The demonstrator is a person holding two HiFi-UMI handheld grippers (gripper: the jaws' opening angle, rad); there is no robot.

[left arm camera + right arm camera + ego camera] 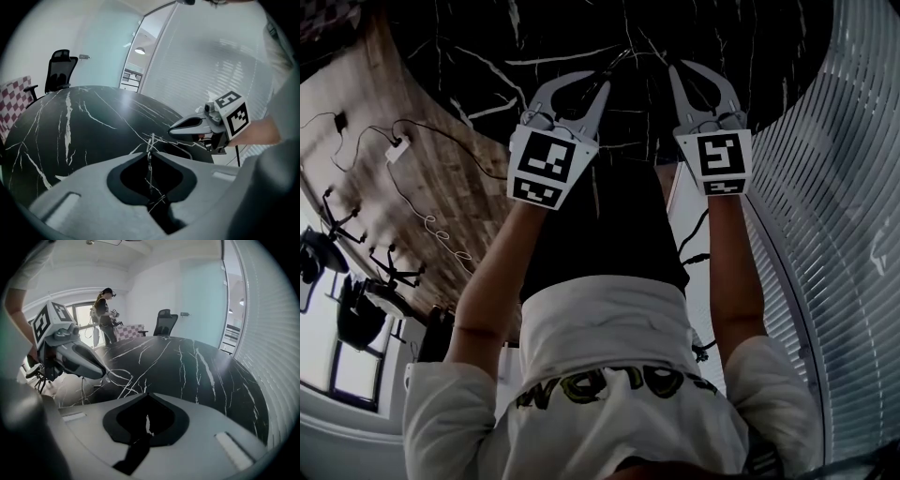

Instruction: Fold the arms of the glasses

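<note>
Left gripper view shows the left gripper with its fingers pressed together at the tips. They pinch a thin wire part of the glasses, which runs upright through the dark cutout behind the tips and pokes out just above them. The right gripper sits just to the right and slightly farther off, and its tips point toward the same spot.

In the right gripper view, that gripper's fingers are likewise closed with no gap at the tips. A slim dark strip runs back from the closed tips through the cutout toward the lower left; it looks like the end of a glasses arm, caught in the grip. Thin wire loops of the frame curl beside the left gripper's tip.

From the head view, both grippers are held over the near edge of the black marble table. Their tips are close together, and the fine wire frame spans between them, just above the tabletop.
</note>
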